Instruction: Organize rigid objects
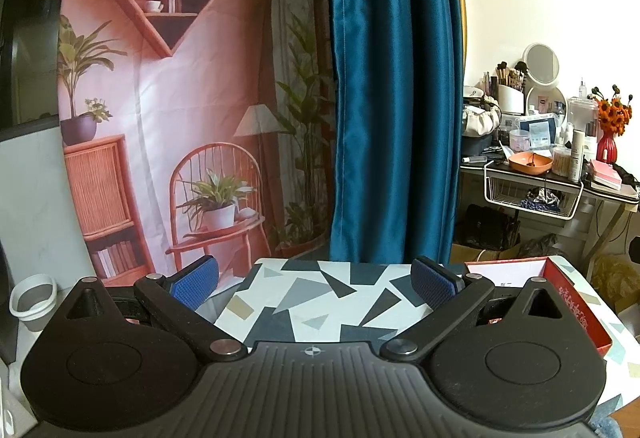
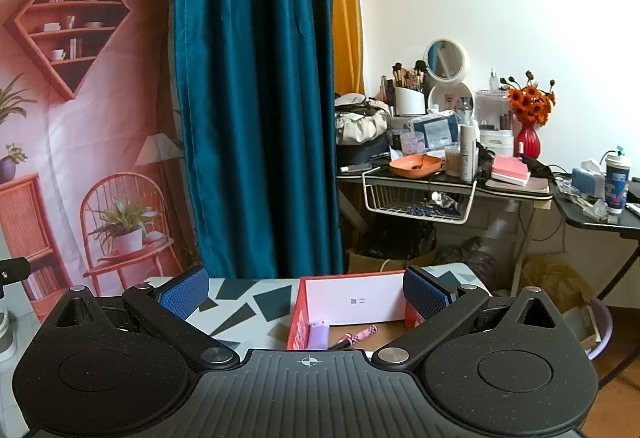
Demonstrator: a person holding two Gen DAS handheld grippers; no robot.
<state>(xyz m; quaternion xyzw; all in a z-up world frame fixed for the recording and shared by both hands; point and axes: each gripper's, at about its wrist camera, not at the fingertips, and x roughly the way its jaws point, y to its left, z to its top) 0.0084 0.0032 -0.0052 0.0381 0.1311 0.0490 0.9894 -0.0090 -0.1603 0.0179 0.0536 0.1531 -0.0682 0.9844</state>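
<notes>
A red box (image 2: pixel 300 326) with a white inner wall stands open on the table with the geometric-patterned cloth (image 2: pixel 248 306). Inside it lie a lilac lighter-like object (image 2: pixel 319 334) and a pink checked pen (image 2: pixel 358 336). My right gripper (image 2: pixel 306 292) is open above the box's near edge, blue pads wide apart, nothing between them. My left gripper (image 1: pixel 316 280) is open too, over the bare patterned cloth (image 1: pixel 316 302). The same red box (image 1: pixel 576 310) shows at the right of the left wrist view, past the right finger.
A blue curtain (image 2: pixel 256 97) and a printed backdrop (image 1: pixel 172 109) hang behind the table. A cluttered dressing table (image 2: pixel 440 173) with a wire basket, mirror and red vase stands at the right. A white bucket (image 1: pixel 32 298) sits on the floor at the left.
</notes>
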